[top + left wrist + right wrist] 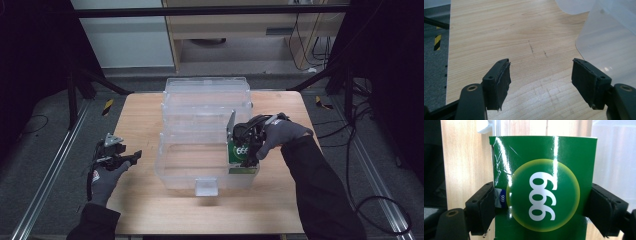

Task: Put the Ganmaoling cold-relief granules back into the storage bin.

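A glossy green box [239, 156] [544, 157] printed with white digits on a yellow-green circle stands inside the front right corner of a clear plastic bin [167, 150]. My right gripper [246, 159] [541, 205] reaches down into the bin and is shut on the box, one black pad pressed against each side. My left gripper [134, 156] [541, 77] rests over bare wood to the left of the bin, open, with nothing between its pads [500, 82].
The bin's clear lid [207, 92] stands open at the back, and a small latch tab [206, 187] juts out at the front. The wooden table [137, 120] drops off at its left edge to grey floor with a yellow-black marker [437, 41]. The bin's curved wall [604, 45] stands just right of my left gripper.
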Demonstrator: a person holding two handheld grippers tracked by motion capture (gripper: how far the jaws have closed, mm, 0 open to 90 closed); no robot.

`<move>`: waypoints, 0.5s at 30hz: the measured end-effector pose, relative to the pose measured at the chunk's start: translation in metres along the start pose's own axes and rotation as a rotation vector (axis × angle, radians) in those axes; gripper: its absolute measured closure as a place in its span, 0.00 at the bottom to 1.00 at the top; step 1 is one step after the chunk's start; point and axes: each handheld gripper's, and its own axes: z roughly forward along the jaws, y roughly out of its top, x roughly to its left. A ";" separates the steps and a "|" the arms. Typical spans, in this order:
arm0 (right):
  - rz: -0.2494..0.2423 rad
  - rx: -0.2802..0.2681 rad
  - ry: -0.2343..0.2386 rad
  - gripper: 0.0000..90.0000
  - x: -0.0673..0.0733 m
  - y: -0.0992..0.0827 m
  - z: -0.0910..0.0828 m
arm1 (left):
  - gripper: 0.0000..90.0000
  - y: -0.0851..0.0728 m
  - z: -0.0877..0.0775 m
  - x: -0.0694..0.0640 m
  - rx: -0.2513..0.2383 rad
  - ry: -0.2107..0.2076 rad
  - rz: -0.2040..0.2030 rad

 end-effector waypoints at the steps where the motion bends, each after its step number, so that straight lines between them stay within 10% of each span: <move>1: 0.000 0.000 0.000 0.20 0.000 0.000 0.000 | 0.34 0.000 0.000 0.000 0.000 0.000 0.000; 15: -0.016 0.017 -0.001 0.20 0.001 0.000 0.018 | 0.34 0.000 0.000 0.000 0.006 0.002 0.003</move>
